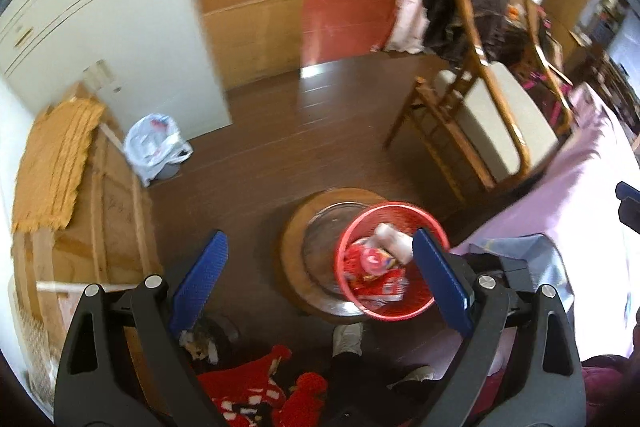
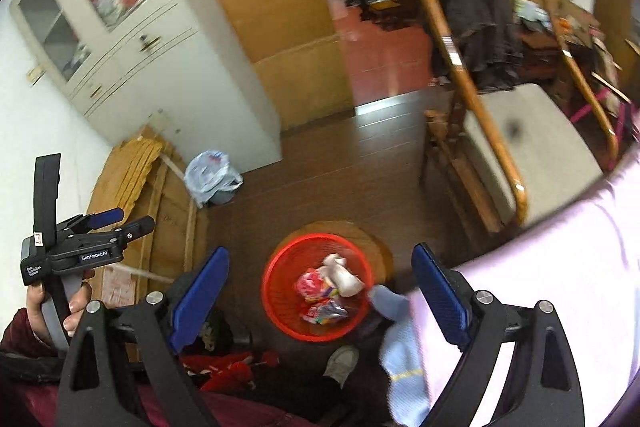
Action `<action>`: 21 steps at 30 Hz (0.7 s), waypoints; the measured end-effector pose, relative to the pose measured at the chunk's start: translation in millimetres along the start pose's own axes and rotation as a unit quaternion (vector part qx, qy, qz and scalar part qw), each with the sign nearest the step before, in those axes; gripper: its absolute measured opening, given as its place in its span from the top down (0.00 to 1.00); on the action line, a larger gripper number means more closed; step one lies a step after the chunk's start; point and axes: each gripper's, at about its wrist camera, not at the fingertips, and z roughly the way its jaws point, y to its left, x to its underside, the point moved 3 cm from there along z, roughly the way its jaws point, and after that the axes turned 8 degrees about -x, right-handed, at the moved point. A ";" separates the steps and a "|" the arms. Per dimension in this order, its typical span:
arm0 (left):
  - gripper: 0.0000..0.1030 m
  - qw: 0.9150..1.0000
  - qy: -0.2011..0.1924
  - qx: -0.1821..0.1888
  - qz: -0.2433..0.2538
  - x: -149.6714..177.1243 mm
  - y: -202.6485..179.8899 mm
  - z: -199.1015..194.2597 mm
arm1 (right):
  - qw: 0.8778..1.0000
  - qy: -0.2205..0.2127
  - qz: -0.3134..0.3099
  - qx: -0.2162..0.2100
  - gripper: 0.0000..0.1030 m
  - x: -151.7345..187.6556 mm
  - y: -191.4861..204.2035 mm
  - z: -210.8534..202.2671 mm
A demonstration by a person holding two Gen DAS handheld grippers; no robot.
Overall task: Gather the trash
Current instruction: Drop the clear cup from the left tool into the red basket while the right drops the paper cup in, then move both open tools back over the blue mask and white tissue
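Note:
A red mesh basket [image 1: 400, 311] stands on a round wooden stool [image 1: 292, 259] on the floor. It holds crumpled wrappers [image 1: 374, 269] and a white wad [image 1: 394, 239]. The basket also shows in the right wrist view [image 2: 280, 287] with the wrappers [image 2: 322, 301] inside. My left gripper [image 1: 320, 279] is open and empty, above the basket. My right gripper [image 2: 320, 291] is open and empty, also above the basket. The left gripper shows in the right wrist view [image 2: 100, 223], held in a hand at the left.
A white plastic bag [image 1: 156, 143] lies by a white cabinet [image 1: 100, 27]. Cardboard [image 1: 60, 187] leans at the left. A wooden chair [image 1: 480, 123] stands at the right beside a table with a pink cloth [image 1: 560, 195]. Dark wood floor [image 1: 300, 131] lies between.

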 end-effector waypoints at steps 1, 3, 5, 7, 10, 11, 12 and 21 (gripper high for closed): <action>0.12 1.000 -0.002 0.006 0.011 -2.3 -8.6 1.2 | 1.000 -0.005 0.007 0.004 0.12 2.8 -5.5 -4.7; 0.12 0.999 -0.007 0.017 0.036 -7.9 -28.6 1.0 | 0.999 -0.018 0.028 0.014 0.12 10.1 -20.0 -16.9; 0.12 0.998 -0.012 0.029 0.057 -12.1 -48.0 1.2 | 0.998 -0.033 0.052 0.030 0.12 19.2 -35.3 -31.9; 0.12 0.996 -0.015 0.039 0.078 -15.5 -66.1 1.6 | 0.995 -0.047 0.072 0.044 0.12 29.1 -48.3 -46.1; 0.12 0.992 -0.021 0.057 0.110 -19.4 -94.9 0.6 | 0.991 -0.069 0.098 0.065 0.12 46.4 -65.4 -68.1; 0.12 0.990 -0.023 0.062 0.121 -20.4 -104.0 -0.3 | 0.989 -0.075 0.105 0.071 0.12 51.4 -70.1 -73.6; 0.12 0.988 -0.026 0.071 0.136 -21.2 -118.4 -1.8 | 0.987 -0.080 0.114 0.078 0.12 56.5 -75.2 -79.6; 0.12 0.959 -0.044 0.131 0.247 -11.7 -232.0 -20.2 | 0.953 -0.147 0.220 0.149 0.12 134.3 -130.2 -160.4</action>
